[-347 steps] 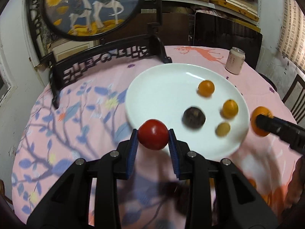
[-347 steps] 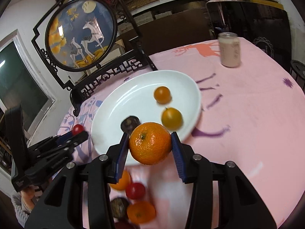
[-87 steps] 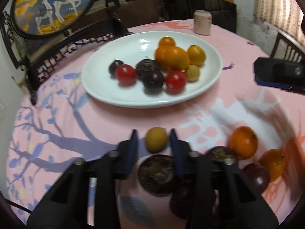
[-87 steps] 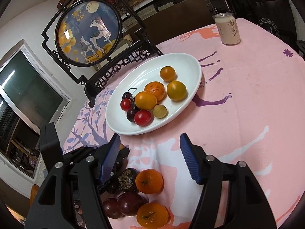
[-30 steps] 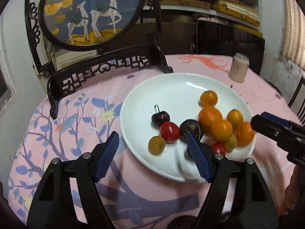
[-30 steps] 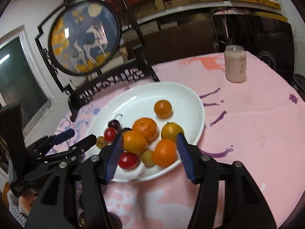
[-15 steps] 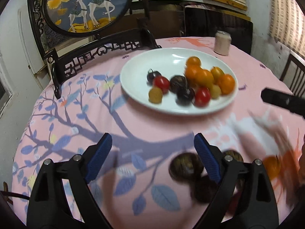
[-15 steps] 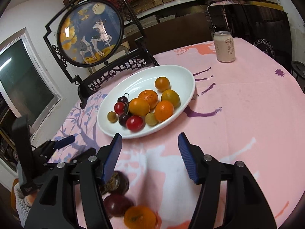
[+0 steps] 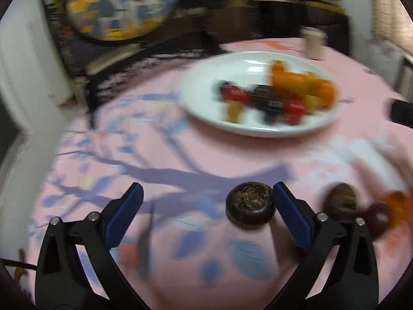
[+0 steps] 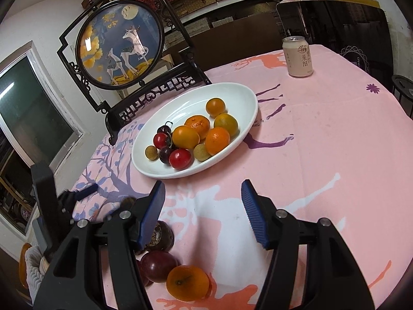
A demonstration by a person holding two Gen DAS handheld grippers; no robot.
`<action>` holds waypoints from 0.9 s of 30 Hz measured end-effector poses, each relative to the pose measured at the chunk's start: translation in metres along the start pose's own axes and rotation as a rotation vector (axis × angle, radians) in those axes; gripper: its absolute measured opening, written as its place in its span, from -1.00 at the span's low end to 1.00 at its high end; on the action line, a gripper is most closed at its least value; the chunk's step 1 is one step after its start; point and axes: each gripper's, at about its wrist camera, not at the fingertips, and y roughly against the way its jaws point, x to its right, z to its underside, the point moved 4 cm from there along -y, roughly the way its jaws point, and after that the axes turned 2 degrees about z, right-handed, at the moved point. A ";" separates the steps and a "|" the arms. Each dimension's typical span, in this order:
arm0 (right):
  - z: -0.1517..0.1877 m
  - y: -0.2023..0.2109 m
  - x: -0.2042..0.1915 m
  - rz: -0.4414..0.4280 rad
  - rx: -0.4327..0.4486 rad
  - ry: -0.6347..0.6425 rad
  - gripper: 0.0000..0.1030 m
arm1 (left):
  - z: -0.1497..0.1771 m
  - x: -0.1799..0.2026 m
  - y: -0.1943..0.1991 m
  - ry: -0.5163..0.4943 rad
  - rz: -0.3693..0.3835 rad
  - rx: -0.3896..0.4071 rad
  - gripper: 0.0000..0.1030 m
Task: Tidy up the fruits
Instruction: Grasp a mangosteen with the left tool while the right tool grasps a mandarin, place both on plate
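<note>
Pink floral tablecloth (image 10: 322, 142), white plate (image 10: 232, 95)

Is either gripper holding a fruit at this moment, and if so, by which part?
Nothing is held. The left gripper is open around a dark fruit lying on the tablecloth; the right gripper is open and empty.

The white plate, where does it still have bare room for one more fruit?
The white plate is bare along its far rim and left side, behind the cherries. Its near right half is crowded with oranges and small fruit. The pink cloth right of it is free.
</note>
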 end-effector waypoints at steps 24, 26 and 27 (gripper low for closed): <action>0.080 0.008 -0.017 -0.029 -0.189 0.149 -0.20 | 0.011 0.016 -0.003 -0.003 0.105 -0.057 0.95; 0.083 0.004 -0.017 -0.031 -0.215 0.152 -0.20 | 0.011 0.015 -0.003 0.004 0.106 -0.060 0.95; 0.083 0.003 -0.018 -0.028 -0.213 0.154 -0.21 | 0.012 0.014 -0.004 0.008 0.105 -0.063 0.95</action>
